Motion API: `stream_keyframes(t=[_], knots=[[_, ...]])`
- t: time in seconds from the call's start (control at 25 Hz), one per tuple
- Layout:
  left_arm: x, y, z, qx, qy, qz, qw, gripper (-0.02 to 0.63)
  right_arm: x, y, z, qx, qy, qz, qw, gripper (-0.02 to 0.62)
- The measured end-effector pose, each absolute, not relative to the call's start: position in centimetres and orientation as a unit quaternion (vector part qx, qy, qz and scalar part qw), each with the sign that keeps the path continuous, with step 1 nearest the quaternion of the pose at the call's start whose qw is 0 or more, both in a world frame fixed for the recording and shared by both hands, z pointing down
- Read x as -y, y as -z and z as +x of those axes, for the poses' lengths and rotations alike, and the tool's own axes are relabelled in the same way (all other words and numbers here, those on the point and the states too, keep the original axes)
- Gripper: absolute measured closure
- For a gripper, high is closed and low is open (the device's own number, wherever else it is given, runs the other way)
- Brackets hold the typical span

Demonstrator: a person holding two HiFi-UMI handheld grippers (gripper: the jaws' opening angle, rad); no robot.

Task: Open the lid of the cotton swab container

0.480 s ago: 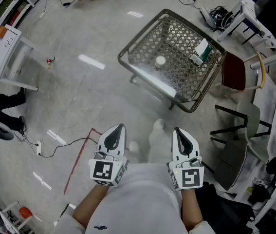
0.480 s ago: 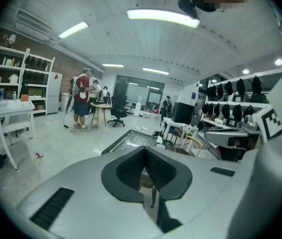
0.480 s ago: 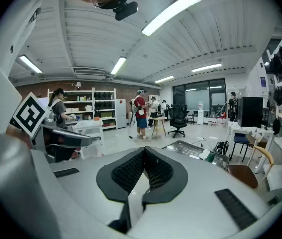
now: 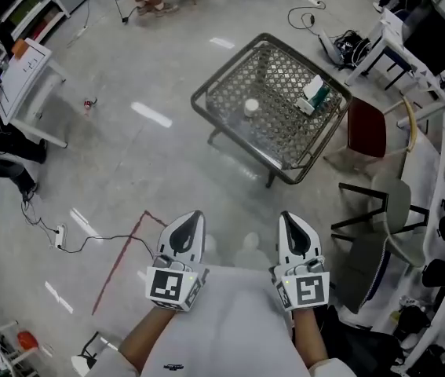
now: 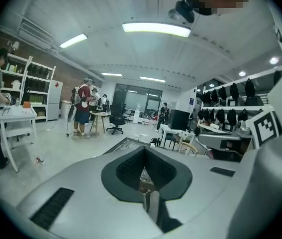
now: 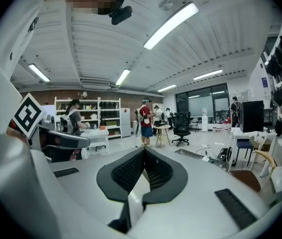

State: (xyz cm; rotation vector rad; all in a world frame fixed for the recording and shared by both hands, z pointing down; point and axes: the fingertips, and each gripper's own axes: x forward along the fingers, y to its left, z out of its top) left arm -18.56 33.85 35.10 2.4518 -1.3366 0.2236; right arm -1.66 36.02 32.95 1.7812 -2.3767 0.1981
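Observation:
A small round white container [image 4: 251, 107] stands on a square mesh-topped table [image 4: 230, 69], far ahead of me in the head view. A green-and-white box [image 4: 313, 94] lies on the same table to its right. My left gripper [image 4: 190, 217] and right gripper [image 4: 292, 219] are held side by side close to my body, well short of the table. Both are shut with nothing between the jaws. In the left gripper view the left gripper [image 5: 143, 151] points toward the table's edge [image 5: 123, 143]. The right gripper [image 6: 144, 152] looks out over the room.
Chairs [image 4: 379, 234] and a dark red seat [image 4: 366, 128] stand to the right of the table. A white desk [image 4: 26, 77] is at the left, cables [image 4: 89, 238] and a red floor line [image 4: 120, 261] in front. Several people [image 6: 146, 116] stand farther off.
The head view has shifted: the table now sits a little higher and farther left in the picture. Both grippers stay shut and keep their places near my body.

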Motion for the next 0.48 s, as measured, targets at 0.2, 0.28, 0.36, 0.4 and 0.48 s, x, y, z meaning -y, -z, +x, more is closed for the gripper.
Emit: stream_keyframes(t=[0.2, 0.28, 0.36, 0.4, 0.48], knots=[[-34.2, -33.9, -14.5, 0.485, -0.08, 0.857, 0.155, 0.603, -36.5, -32.2, 3.0, 0.802, -0.055, 0.591, 0.075, 0.596], [-34.2, -33.5, -12.9, 0.489, -0.085, 0.855, 0.149, 0.603, -36.7, -32.3, 4.6, 0.804, -0.06, 0.588, 0.066, 0.595], [-34.7, -33.5, -11.7, 0.491, -0.096, 0.853, 0.151, 0.603, -37.2, -32.7, 5.6, 0.809, -0.069, 0.581, 0.057, 0.595], [-34.9, -33.5, -11.2, 0.493, -0.098, 0.851, 0.15, 0.603, -37.5, -33.0, 5.9, 0.813, -0.071, 0.576, 0.055, 0.595], [-34.8, -33.2, -10.3, 0.5, -0.096, 0.849, 0.142, 0.603, -37.2, -33.5, 6.4, 0.82, -0.072, 0.564, 0.056, 0.595]])
